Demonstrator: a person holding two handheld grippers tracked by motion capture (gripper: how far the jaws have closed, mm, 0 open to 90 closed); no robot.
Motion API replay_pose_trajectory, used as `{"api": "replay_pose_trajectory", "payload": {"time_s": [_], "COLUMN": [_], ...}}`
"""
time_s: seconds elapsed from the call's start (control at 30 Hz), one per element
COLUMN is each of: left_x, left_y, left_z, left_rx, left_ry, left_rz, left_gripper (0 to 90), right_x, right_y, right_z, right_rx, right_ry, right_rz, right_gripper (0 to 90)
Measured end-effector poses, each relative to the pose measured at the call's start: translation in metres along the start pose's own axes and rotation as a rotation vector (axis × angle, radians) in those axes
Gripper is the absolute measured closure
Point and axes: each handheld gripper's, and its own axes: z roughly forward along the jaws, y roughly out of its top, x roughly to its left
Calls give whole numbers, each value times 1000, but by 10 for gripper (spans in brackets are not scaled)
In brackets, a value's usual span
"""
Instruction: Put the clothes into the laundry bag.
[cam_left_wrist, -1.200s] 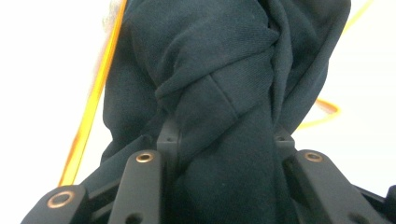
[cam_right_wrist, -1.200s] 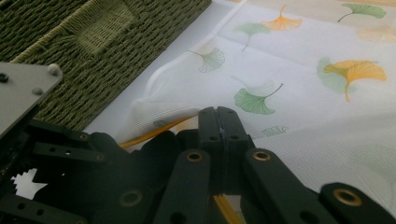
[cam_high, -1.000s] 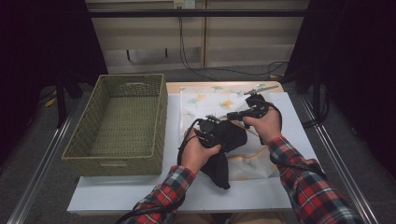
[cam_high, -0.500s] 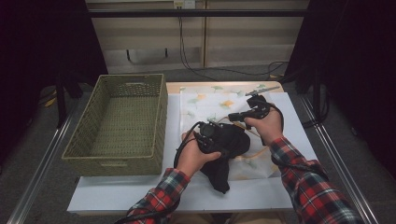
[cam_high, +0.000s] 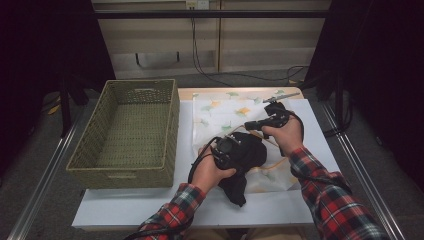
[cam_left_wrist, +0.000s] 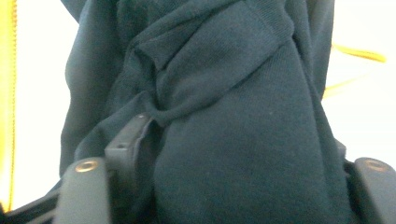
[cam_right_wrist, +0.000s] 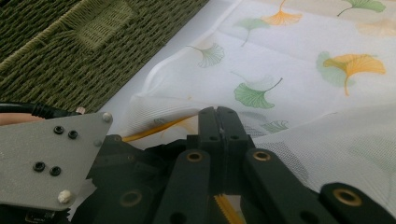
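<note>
Dark garment (cam_left_wrist: 224, 121) bunched between left gripper (cam_high: 231, 148) jaws — leaf-print cloth (cam_high: 225, 112) beneath

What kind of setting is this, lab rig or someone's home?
Most likely a lab recording station. A white table stands between black curtains, with cables trailing along the floor behind. On it are staged props: a wicker basket and a leaf-print mesh bag.

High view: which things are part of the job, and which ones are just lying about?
Part of the job:
- dark cloth, bunched up on the bag
- leaf-print mesh bag, spread on the table

Just lying about, it seems:
- woven basket, empty and untouched for now
- black cables on the floor behind the table
</note>
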Motion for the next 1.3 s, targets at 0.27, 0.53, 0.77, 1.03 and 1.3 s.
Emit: {"api": "replay_pose_trajectory", "payload": {"time_s": [0.27,0.53,0.77,1.03,1.3], "left_x": [-7,-1,3,6,7], "left_y": [2,6,11,18,27], "left_z": [-3,-11,-17,-24,-18], "left_rx": [41,34,-23,-47,-66], "left_ry": [16,-31,-69,-71,-72], "left_rz": [-50,-137,-196,-220,-254], "left_gripper": [603,631,631,632,631], "right_x": [0,-2,-1,-1,0], "right_y": [0,-3,-2,0,0], "right_z": [1,0,0,-3,-2], "right_rx": [0,-3,-7,-10,-9], "right_ry": [2,2,6,5,6], "right_rz": [0,8,13,10,11], "right_gripper": [900,900,900,900,900]}}
